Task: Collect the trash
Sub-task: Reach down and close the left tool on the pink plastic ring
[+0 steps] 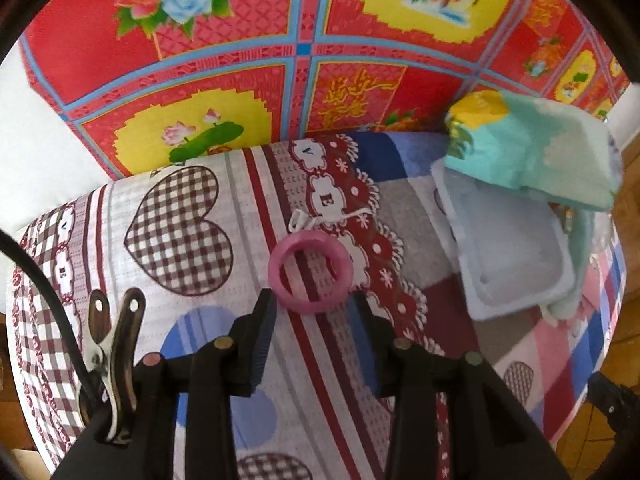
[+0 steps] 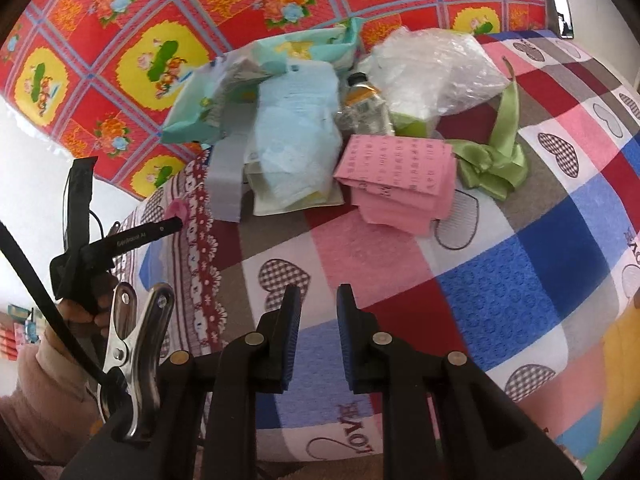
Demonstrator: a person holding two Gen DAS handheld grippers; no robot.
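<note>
left gripper (image 1: 310, 308) points steeply down at a pink ring (image 1: 311, 271) lying flat on the heart-print bedspread (image 1: 180, 232); jaws partly apart, one each side of the ring's near rim, pads not visibly pressing, nothing held. a white string tag (image 1: 320, 220) lies just beyond the ring at 12 o'clock. at 2 o'clock from the ring, a white foam tray (image 1: 512, 248) with a teal wrapper (image 1: 540, 148) draped over its far end. right gripper (image 2: 319, 312) hovers over bare bedspread, jaws narrow and empty. scattered ahead of it: pale blue plastic packet (image 2: 296, 148) at 12 o'clock, pink printed paper (image 2: 396, 176) and green ribbon bow (image 2: 492, 160) at 1 o'clock, crumpled clear bag (image 2: 432, 68) behind them. judgement: collection barely begun, nothing gathered, no bin visible.
</note>
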